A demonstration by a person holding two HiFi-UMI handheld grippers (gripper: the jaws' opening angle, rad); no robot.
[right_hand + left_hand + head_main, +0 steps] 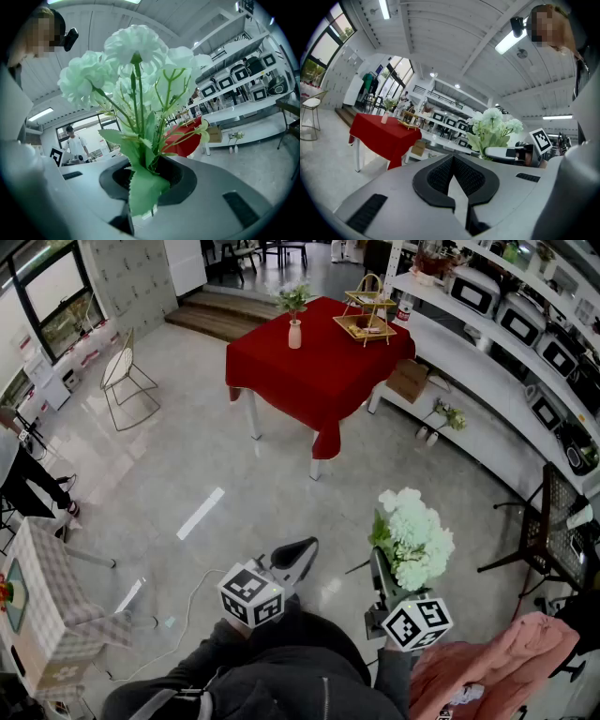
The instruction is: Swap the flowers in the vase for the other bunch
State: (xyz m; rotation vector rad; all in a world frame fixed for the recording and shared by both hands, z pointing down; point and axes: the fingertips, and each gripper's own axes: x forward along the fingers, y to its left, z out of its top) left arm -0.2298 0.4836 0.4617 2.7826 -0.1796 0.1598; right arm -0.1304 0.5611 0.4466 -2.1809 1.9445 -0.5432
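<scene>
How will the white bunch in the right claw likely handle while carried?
Probably light but top-heavy: the white bunch has big heads on thin stems. Gripped low on the stems by the right claw, it may sway, and the leaves look floppy.

A counter (pixel 319 371) under a red cloth stands mid-floor and carries a gold tiered tray (pixel 366 320) near its far right corner. A cardboard box (pixel 408 381) sits just beside it, below the long wall shelf (pixel 469 362), and a row of appliances (pixel 520 320) stands on the shelf above. A wire chair (pixel 127 381) stands well apart to the left, a checked-cloth stand (pixel 52 606) at lower left, and a pink garment (pixel 497 662) at lower right.
</scene>
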